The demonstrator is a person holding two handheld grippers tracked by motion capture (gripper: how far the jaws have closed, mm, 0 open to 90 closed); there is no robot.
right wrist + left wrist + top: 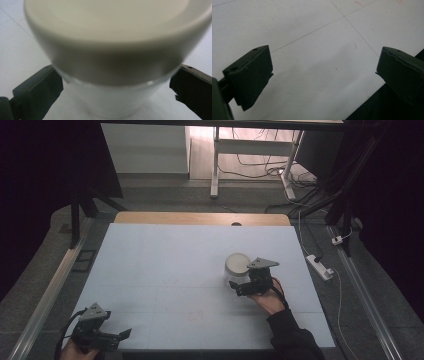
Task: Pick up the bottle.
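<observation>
The jar (236,270) stands upright right of the middle of the pale, matte surface (165,270), a clear-walled round container under a smooth cream lid (115,37). In the right gripper view the lid is blurred and cut off at the top, and the jar's base is hard to make out. The right tool (116,87) has its black jaws spread on either side of the jar's body, and whether they touch it cannot be told. The left tool (323,75) hangs spread wide over the surface's near left corner, gripping nothing.
</observation>
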